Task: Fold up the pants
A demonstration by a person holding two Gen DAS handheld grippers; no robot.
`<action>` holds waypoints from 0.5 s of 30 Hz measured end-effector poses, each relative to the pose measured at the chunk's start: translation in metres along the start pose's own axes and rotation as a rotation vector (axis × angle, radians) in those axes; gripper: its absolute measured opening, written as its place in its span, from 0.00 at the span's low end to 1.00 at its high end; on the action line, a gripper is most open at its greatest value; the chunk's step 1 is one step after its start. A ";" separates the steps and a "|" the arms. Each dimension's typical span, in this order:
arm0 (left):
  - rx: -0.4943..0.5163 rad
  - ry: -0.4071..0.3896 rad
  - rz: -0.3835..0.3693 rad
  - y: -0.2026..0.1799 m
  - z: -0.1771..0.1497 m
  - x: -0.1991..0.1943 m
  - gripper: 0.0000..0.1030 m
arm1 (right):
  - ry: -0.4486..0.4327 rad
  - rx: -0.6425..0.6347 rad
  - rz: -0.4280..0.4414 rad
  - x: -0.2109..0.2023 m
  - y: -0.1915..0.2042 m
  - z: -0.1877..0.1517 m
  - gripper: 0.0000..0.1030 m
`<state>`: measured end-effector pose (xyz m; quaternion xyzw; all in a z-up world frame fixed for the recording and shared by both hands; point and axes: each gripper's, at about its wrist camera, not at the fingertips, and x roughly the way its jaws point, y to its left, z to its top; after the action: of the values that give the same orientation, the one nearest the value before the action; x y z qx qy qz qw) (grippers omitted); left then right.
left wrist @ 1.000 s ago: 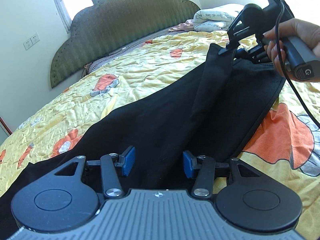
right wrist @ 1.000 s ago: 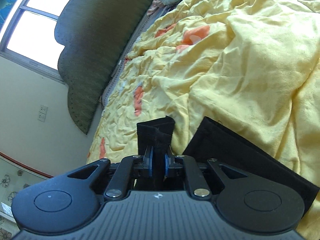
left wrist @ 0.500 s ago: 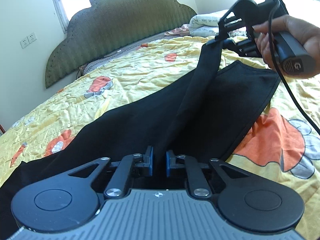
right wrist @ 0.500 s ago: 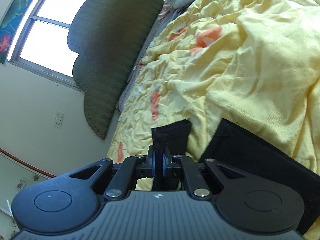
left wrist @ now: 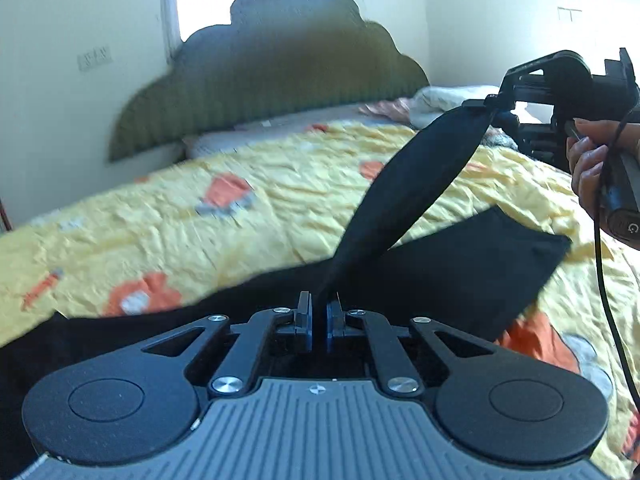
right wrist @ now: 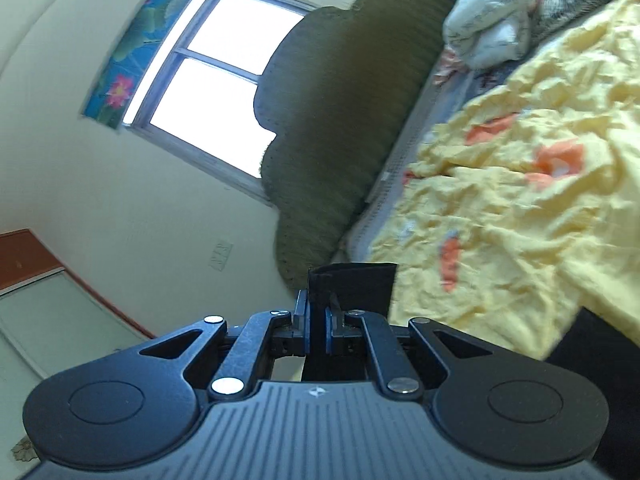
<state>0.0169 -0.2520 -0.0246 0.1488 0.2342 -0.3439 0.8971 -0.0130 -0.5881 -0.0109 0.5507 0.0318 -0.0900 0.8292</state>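
Note:
Black pants (left wrist: 460, 264) lie on the yellow bedspread (left wrist: 240, 216). My left gripper (left wrist: 318, 326) is shut on one pant edge and holds it lifted. The lifted fabric stretches up as a taut band (left wrist: 416, 184) to my right gripper (left wrist: 490, 110), which is shut on its far end, above the bed at the right. In the right wrist view my right gripper (right wrist: 318, 330) pinches a black hem (right wrist: 352, 286) that sticks up past the fingertips; more black cloth (right wrist: 600, 356) hangs at the right edge.
A dark green scalloped headboard (left wrist: 272, 80) stands against the far wall under a window (right wrist: 208, 76). A folded white quilt (right wrist: 492, 24) and pillows lie at the head of the bed. A person's hand (left wrist: 592, 164) holds the right gripper's handle, with its cable (left wrist: 604, 288) hanging down.
My left gripper has shut on the pants and risen. Both grippers have lifted, pulling the fabric edge taut off the bed; the right gripper has tilted up toward the window.

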 end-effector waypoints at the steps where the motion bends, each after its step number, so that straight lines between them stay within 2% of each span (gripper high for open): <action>1: 0.002 0.036 -0.018 -0.005 -0.007 0.005 0.09 | 0.014 0.055 -0.056 -0.002 -0.018 -0.001 0.06; 4: 0.001 0.067 -0.023 -0.010 -0.015 0.012 0.08 | 0.047 0.126 -0.140 0.000 -0.043 -0.007 0.06; 8: -0.057 0.046 0.026 0.007 -0.004 0.014 0.08 | 0.115 0.047 -0.083 0.033 -0.004 -0.005 0.06; 11: -0.154 -0.052 0.125 0.030 0.013 -0.001 0.08 | 0.111 -0.039 0.070 0.050 0.053 0.001 0.06; 13: -0.229 -0.158 0.175 0.043 0.028 -0.020 0.08 | 0.056 -0.105 0.201 0.042 0.088 0.006 0.06; 15: -0.248 -0.238 0.197 0.045 0.037 -0.033 0.08 | -0.005 -0.164 0.279 0.023 0.103 0.010 0.06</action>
<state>0.0377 -0.2176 0.0284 0.0176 0.1514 -0.2381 0.9592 0.0282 -0.5614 0.0826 0.4799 -0.0399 0.0274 0.8760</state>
